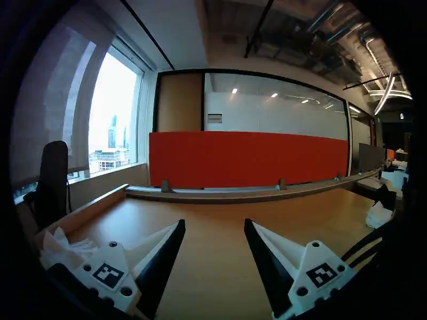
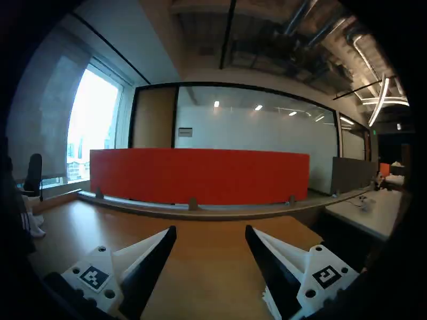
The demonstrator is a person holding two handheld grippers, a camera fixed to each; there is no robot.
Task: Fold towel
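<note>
My left gripper (image 1: pixel 213 223) is open above a bare wooden desk (image 1: pixel 224 256), with nothing between its white and black fingers. A crumpled white cloth-like thing (image 1: pixel 61 246) lies by its left finger at the desk's near left corner. I cannot tell if it is the towel. Another white bundle (image 1: pixel 378 216) sits at the desk's far right edge. My right gripper (image 2: pixel 211 229) is also open over the wooden desk (image 2: pixel 213 266) and holds nothing. A bit of ribbed white material (image 2: pixel 270 305) peeks out under its right finger.
An orange divider panel (image 1: pixel 245 159) (image 2: pixel 200 176) runs along the desk's far edge. A black chair back (image 1: pixel 52 181) stands at the left by the window (image 1: pixel 113 120). A white desk (image 2: pixel 368 210) stands to the right. White striped material (image 2: pixel 31 224) lies at the left edge.
</note>
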